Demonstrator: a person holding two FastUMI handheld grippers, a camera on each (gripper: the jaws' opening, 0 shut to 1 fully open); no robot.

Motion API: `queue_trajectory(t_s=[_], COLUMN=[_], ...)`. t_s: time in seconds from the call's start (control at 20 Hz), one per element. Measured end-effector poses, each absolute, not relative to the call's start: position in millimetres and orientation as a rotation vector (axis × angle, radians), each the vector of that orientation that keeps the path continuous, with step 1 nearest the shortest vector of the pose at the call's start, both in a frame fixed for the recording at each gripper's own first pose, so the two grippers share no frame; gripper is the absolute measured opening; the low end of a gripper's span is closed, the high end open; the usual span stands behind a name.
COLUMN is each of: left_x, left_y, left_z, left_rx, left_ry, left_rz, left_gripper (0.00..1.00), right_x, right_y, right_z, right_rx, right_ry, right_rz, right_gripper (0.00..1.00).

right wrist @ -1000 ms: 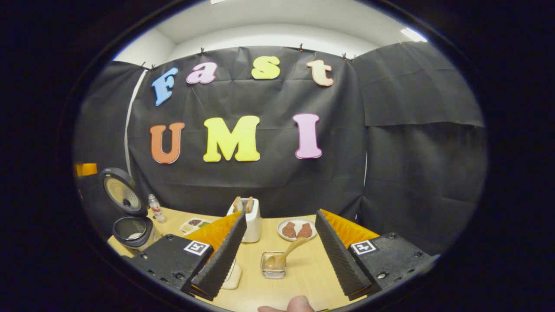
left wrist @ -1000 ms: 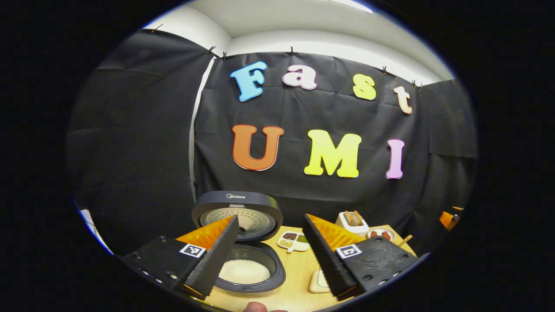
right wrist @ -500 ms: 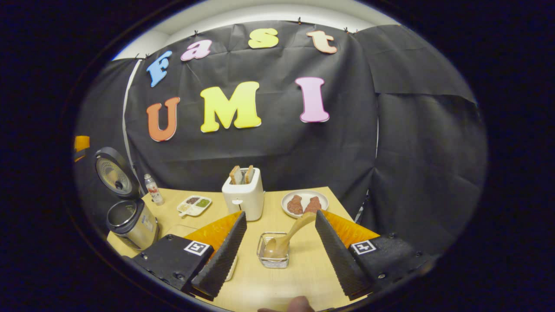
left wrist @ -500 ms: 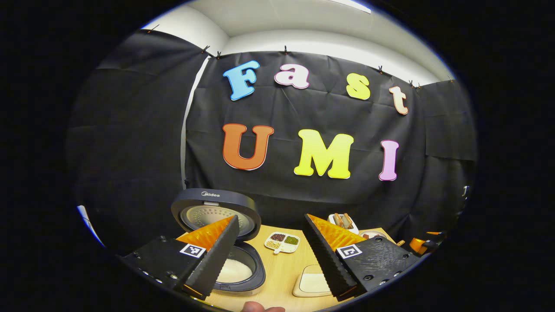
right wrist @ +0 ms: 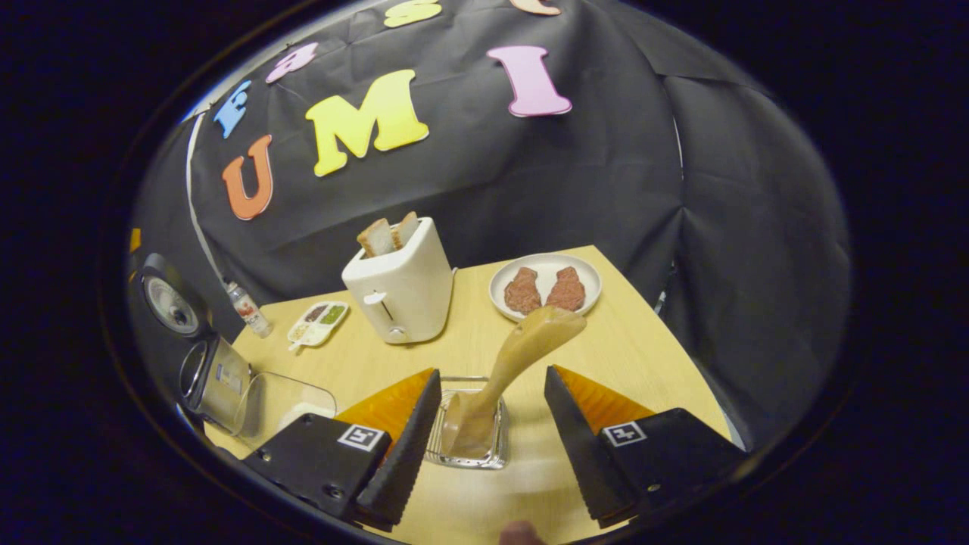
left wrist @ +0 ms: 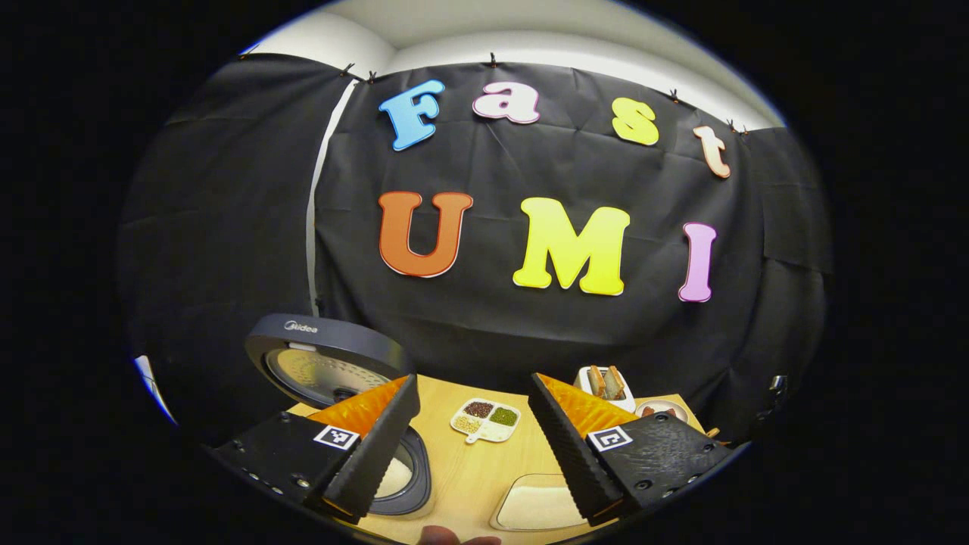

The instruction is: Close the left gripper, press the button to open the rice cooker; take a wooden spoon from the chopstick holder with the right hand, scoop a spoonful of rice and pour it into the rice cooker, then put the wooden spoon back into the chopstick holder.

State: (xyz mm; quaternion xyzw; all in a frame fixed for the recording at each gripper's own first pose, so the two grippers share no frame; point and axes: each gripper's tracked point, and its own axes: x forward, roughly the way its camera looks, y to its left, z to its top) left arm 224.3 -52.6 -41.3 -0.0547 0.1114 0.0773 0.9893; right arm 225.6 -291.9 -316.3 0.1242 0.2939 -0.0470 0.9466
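Note:
The rice cooker (left wrist: 394, 477) stands open at the lower left of the left gripper view, lid (left wrist: 325, 363) up, white rice in its pot. My left gripper (left wrist: 471, 386) is open above the table beside it, holding nothing. A dish of rice (left wrist: 541, 503) lies under its right finger. In the right gripper view the wooden spoon (right wrist: 522, 352) leans in a clear holder (right wrist: 469, 446), bowl end down. My right gripper (right wrist: 492, 375) is open, its fingers on either side of the spoon's handle without touching it. The cooker (right wrist: 208, 375) and rice dish (right wrist: 284, 405) sit far left.
A white toaster (right wrist: 401, 280) with two bread slices stands behind the holder. A plate (right wrist: 579, 265) with two meat pieces is at the back right, near the table's edge. A sectioned dish of grains (right wrist: 318, 323) and a small bottle (right wrist: 246, 309) sit at the back left.
My right gripper has tipped downward and come closer to the holder, so the spoon handle now stands between its fingers. The left gripper has swung right; the cooker slid left in its view.

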Motion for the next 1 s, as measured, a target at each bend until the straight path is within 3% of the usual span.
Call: queue_trajectory(t_s=[0.15,0.3,0.35,0.45,0.55,0.85,1.0], left_x=[229,229,228,225,221,198,177], left_y=[-52,-56,-56,-53,-49,-35,-18], left_z=[-42,-44,-43,-44,-40,-20,-9], left_rx=[-0.093,-0.093,-0.087,-0.080,-0.084,-0.045,-0.029], left_ry=[0.233,0.239,0.238,0.240,0.231,0.154,0.112], left_rz=[0.193,0.213,0.215,0.220,0.226,0.202,0.192], left_gripper=[0.95,0.95,0.95,0.95,0.95,0.94,0.94], right_x=[239,245,246,247,242,231,224], right_y=[-289,-286,-287,-288,-283,-266,-261], right_z=[-328,-333,-332,-327,-321,-283,-246], right_rx=[0.278,0.298,0.311,0.321,0.329,0.295,0.242], right_ry=[0.623,0.631,0.630,0.621,0.620,0.580,0.526], right_rz=[-0.058,-0.034,-0.035,-0.042,-0.034,-0.044,-0.091], right_gripper=[0.81,0.61,0.48,0.42,0.27,0.14,0.16])
